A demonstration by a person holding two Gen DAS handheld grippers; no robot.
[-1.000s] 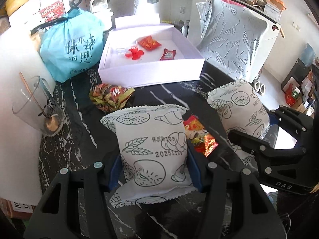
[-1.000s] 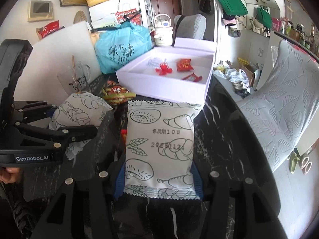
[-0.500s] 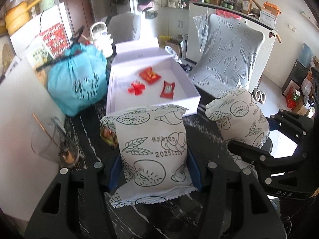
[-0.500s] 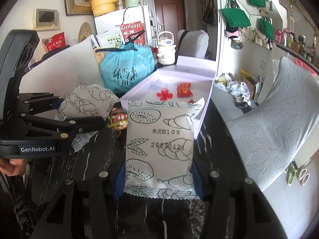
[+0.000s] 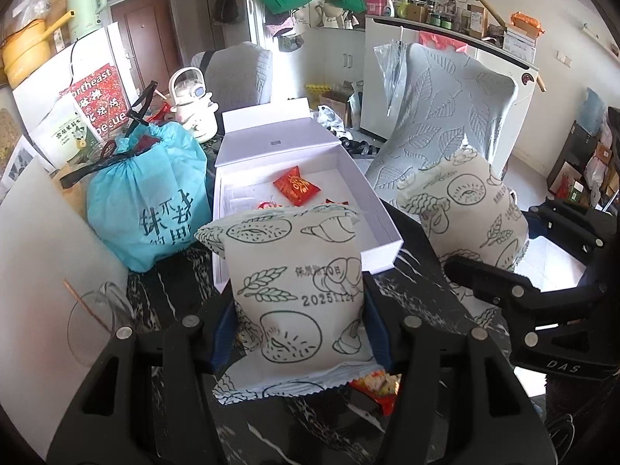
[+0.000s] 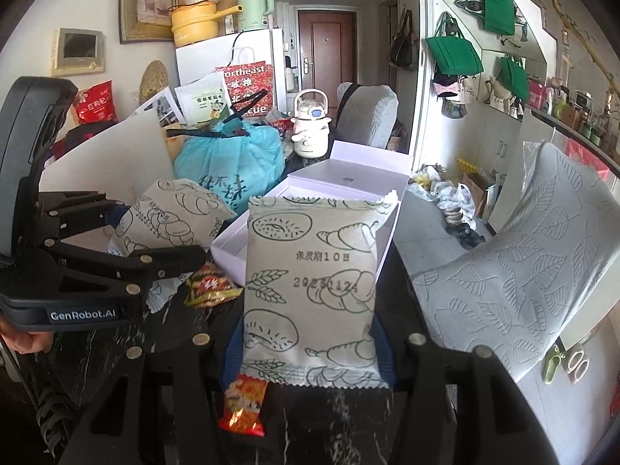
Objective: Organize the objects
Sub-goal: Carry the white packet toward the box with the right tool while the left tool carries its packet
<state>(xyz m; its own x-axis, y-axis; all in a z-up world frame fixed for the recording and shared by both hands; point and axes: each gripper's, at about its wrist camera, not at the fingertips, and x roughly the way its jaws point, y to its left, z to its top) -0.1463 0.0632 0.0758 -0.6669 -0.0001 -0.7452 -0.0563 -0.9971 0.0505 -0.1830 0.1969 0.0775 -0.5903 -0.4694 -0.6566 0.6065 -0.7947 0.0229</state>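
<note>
Both grippers are rising off the marble table (image 5: 418,283) toward the white box (image 5: 381,228) since the earlier frame; left gripper (image 5: 298,333) is clamping one bread packet (image 5: 298,290), right gripper (image 6: 308,345) another (image 6: 310,283); neither is boxed yet; loose snack wrappers (image 6: 211,290) are awaiting sorting; the teal bag (image 5: 151,209) is crowding the box's side.

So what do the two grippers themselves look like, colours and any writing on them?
Both are matte black plastic with angular, open-framed fingers studded with round silver screws, and blue pads on the inner faces. The left gripper carries white "GenRobot.AI" lettering on its side in the right wrist view; the right gripper shows "DAS" in the left wrist view. A black ribbed cable hangs below the left one.
</note>
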